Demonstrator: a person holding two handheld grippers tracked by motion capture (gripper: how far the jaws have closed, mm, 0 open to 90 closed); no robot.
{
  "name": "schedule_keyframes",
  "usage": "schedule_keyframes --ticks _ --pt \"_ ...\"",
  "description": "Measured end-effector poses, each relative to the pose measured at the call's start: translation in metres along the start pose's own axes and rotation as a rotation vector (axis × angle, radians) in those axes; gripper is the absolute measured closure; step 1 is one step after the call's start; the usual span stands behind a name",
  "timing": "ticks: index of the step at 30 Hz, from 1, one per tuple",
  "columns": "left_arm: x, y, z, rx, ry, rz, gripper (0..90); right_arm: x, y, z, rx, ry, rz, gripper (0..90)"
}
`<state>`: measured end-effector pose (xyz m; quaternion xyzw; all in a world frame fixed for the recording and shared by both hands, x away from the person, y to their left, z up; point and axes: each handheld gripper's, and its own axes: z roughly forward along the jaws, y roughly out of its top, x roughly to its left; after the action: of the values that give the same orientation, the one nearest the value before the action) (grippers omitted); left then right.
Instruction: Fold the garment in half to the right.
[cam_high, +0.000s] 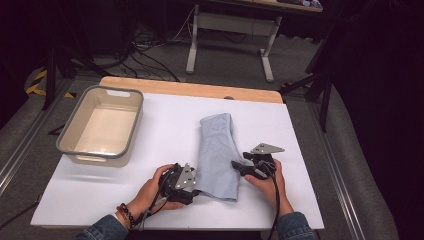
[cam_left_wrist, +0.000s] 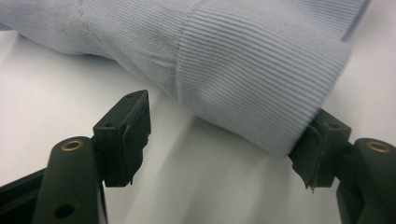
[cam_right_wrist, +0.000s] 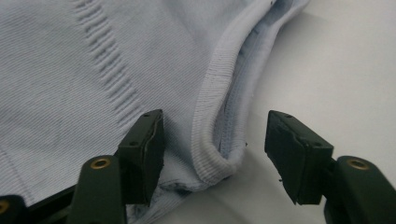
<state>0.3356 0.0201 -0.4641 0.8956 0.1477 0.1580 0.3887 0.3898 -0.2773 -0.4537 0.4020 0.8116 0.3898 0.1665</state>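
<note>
My hands lay low on the table, flanking the folded garment (cam_high: 216, 155); left gripper (cam_high: 192, 186) and right gripper (cam_high: 235, 165) stood with jaws parted, gripping nothing.

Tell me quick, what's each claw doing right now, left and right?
Left claw: open, holding nothing; the folded light blue garment lies just ahead.
Right claw: open, astride the garment's ribbed edge, not gripping.

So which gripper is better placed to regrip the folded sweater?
Probably the right gripper: the light-blue knit sweater's ribbed edge lies between its open jaws. The left gripper is open too, but the cuff only brushes one jaw.
</note>
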Motion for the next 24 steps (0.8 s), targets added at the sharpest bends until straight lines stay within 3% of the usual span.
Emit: schedule_keyframes --ticks 3,5,8,9,13,20,24 --pt "0.002 0.004 0.004 0.005 -0.007 -0.011 32.8 -0.003 -0.001 0.005 0.013 0.027 0.039 37.5" --pt "0.003 0.006 0.008 0.006 -0.018 -0.005 41.4 -0.007 0.000 0.006 0.024 0.057 0.068 38.2" --pt "0.005 0.008 0.009 0.014 -0.040 -0.012 52.4 -0.007 0.002 0.007 0.041 0.107 0.072 50.6" --pt "0.006 0.008 0.010 0.008 -0.050 -0.004 57.2 -0.006 0.002 0.007 0.043 0.105 0.069 52.7" --pt "0.007 0.008 0.009 0.017 -0.026 0.007 73.1 -0.005 0.004 0.007 0.055 0.124 0.062 59.5" --pt "0.009 0.009 0.007 0.023 -0.007 0.026 78.9 -0.001 0.007 0.008 0.043 0.102 0.030 66.6" --pt "0.013 0.009 0.004 0.025 0.028 0.038 79.0 0.000 0.009 0.012 0.023 0.101 0.024 67.3"
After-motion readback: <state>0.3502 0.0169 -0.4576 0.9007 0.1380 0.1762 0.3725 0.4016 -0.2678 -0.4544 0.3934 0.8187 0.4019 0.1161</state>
